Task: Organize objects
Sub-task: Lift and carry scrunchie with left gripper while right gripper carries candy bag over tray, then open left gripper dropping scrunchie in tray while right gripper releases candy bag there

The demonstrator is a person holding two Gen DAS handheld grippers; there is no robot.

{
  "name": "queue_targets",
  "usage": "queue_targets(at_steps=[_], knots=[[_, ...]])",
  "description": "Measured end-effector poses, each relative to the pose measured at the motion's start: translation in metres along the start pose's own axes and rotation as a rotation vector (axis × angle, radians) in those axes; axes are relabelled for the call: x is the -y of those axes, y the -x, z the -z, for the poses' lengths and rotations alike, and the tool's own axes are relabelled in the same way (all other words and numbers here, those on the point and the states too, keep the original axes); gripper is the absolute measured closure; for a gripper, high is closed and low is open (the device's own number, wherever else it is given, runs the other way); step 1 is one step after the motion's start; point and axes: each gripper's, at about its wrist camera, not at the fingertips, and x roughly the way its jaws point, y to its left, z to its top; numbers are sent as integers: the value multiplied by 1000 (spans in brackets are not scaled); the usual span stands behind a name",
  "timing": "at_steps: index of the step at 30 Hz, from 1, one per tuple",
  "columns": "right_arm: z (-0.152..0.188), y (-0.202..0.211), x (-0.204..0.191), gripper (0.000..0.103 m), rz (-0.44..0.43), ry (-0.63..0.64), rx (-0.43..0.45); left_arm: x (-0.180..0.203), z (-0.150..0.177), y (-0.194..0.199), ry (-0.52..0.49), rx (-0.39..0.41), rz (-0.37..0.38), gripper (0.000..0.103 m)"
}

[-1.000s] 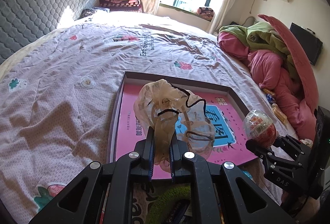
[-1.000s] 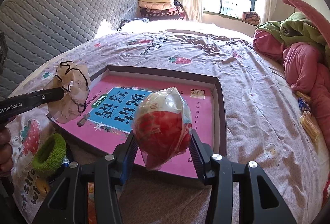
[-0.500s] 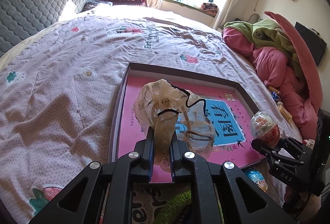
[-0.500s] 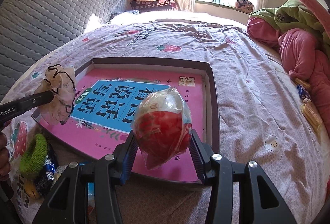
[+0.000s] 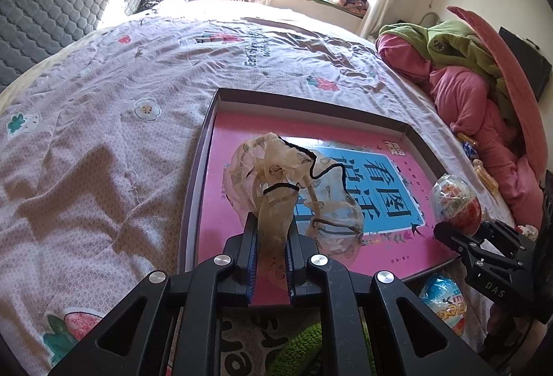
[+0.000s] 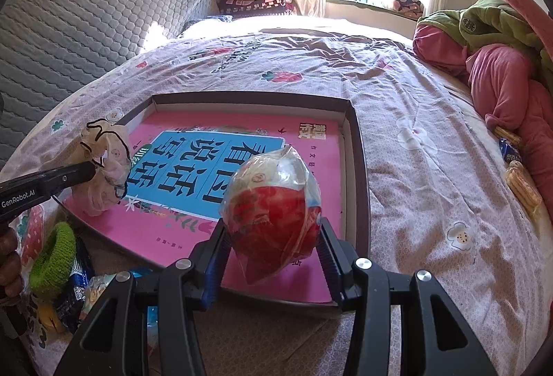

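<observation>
Pinching scrunchie (image 5: 293, 182) and egg (image 6: 273, 199), left tongs (image 5: 271, 258) and right tongs (image 6: 273, 255) are held above the tray (image 6: 356, 147), probably for release.

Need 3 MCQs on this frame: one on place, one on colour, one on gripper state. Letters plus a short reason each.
1. Where is the green hair tie?
A. inside the tray
B. on the bedspread, outside the tray's near edge
C. in the left gripper

2. What colour is the book lying in the tray?
A. pink with a blue panel
B. all yellow
C. black

3. What does the right gripper hold?
A. nothing, jaws wide open
B. the sheer scrunchie
C. the red wrapped egg

Answers:
1 B: it lies on the bedspread beside snack packets, short of the tray rim.
2 A: pink cover, blue title block.
3 C: both fingers press the egg's sides; the sheer scrunchie is clamped in the left gripper.
</observation>
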Motion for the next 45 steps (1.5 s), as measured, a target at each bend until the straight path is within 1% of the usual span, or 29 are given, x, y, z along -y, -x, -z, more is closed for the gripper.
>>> queue_targets(at_steps=[12, 21, 30, 31, 37, 40, 41, 45], knots=[[-4, -9, 0, 54, -19, -7, -12, -2, 0, -2, 20, -11, 33, 86], [-6, -14, -1, 54, -24, -5, -26, -1, 1, -2, 12, -16, 26, 82], [-7, -16, -2, 53, -14, 0, -27, -2, 0, -3, 19, -20, 29, 80], [-7, -16, -2, 51, -8, 1, -26, -2, -1, -3, 20, -20, 30, 79], [-6, -14, -3, 49, -7, 6, -23, -5, -2, -1, 29, -15, 30, 75], [-7, -11, -2, 47, 4, 3, -10, -6, -2, -1, 35, -18, 36, 67], [-7, -10, -1, 43, 8, 2, -5, -7, -3, -1, 38, -18, 38, 65], [-9, -7, 4, 41, 1, -18, 6, -8, -4, 1, 47, -11, 44, 59]])
